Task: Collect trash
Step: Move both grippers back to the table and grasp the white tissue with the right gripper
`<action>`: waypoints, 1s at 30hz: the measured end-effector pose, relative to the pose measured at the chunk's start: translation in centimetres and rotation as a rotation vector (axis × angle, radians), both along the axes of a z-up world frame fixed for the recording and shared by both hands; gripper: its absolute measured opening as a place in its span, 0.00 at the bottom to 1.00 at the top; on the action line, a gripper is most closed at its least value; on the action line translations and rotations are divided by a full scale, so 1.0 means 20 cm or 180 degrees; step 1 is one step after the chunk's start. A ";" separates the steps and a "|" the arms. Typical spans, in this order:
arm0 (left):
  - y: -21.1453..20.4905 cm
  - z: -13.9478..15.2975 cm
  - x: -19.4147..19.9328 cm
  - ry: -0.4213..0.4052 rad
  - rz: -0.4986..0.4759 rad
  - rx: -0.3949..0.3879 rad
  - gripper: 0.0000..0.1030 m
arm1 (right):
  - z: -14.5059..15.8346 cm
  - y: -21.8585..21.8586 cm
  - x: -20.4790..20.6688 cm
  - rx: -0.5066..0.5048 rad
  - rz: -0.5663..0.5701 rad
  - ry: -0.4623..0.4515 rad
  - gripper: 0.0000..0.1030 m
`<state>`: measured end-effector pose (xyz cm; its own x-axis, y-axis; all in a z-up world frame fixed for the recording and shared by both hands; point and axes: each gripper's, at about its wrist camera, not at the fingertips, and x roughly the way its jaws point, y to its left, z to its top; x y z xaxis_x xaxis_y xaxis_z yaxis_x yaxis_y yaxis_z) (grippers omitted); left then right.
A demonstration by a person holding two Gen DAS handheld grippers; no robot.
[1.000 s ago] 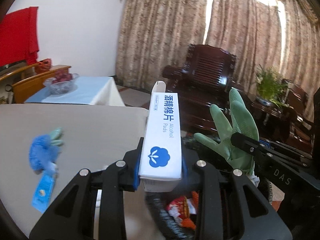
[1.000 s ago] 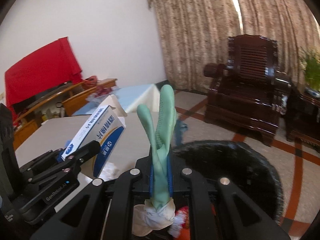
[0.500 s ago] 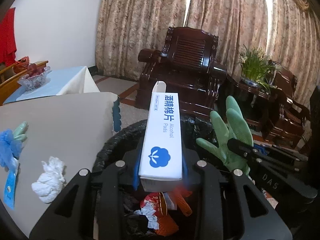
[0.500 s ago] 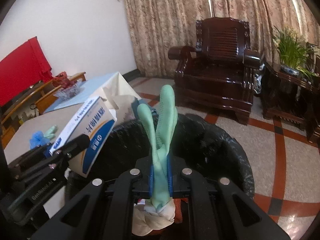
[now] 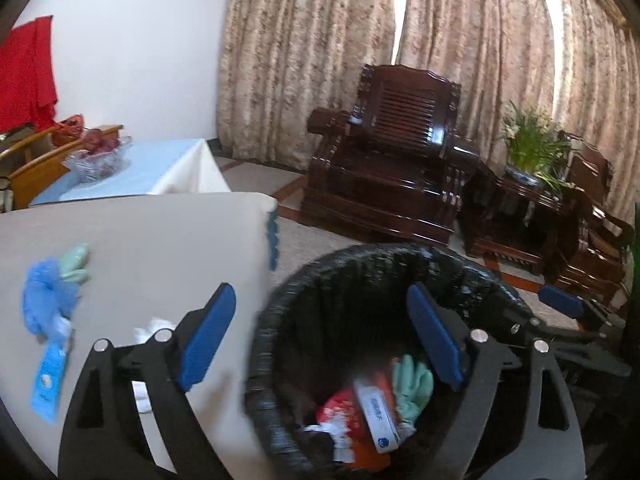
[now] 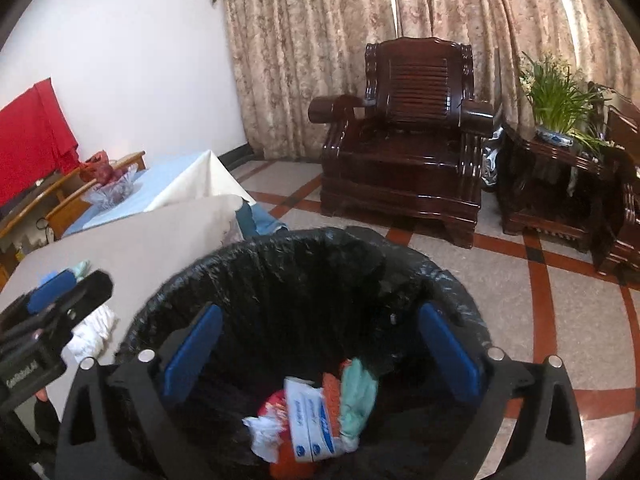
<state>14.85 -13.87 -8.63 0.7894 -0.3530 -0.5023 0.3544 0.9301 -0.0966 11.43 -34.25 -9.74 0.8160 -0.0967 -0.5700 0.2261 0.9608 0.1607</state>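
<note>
1. Dark wooden armchair (image 6: 404, 140), landmark, stands on tiled floor (image 6: 560, 300).
2. Patterned curtains (image 6: 320, 52) behind it.
3. Potted plant (image 6: 554, 100) on side table (image 6: 560, 184), right of armchair.
4. Glass fruit bowl (image 5: 98, 158) on blue-clothed table (image 5: 160, 172), far left of armchair.
5. Red cloth (image 6: 32, 140) beyond the bowl.

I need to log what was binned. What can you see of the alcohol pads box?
The alcohol pads box is a long white carton with blue print and a blue round logo at one end. It lies tilted inside the black-lined bin, on red and white wrappers, beside a green glove. No jaws touch it.
</note>
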 end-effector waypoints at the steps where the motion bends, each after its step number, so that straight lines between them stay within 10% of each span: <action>1: 0.04 0.01 0.00 -0.0010 0.0041 0.0006 0.84 | 0.00 0.02 0.01 0.0025 0.0006 -0.0003 0.94; 30: 1.20 0.03 -0.03 0.0003 0.1508 0.0280 0.85 | -0.01 1.25 0.32 -0.0023 0.1517 -0.0180 0.93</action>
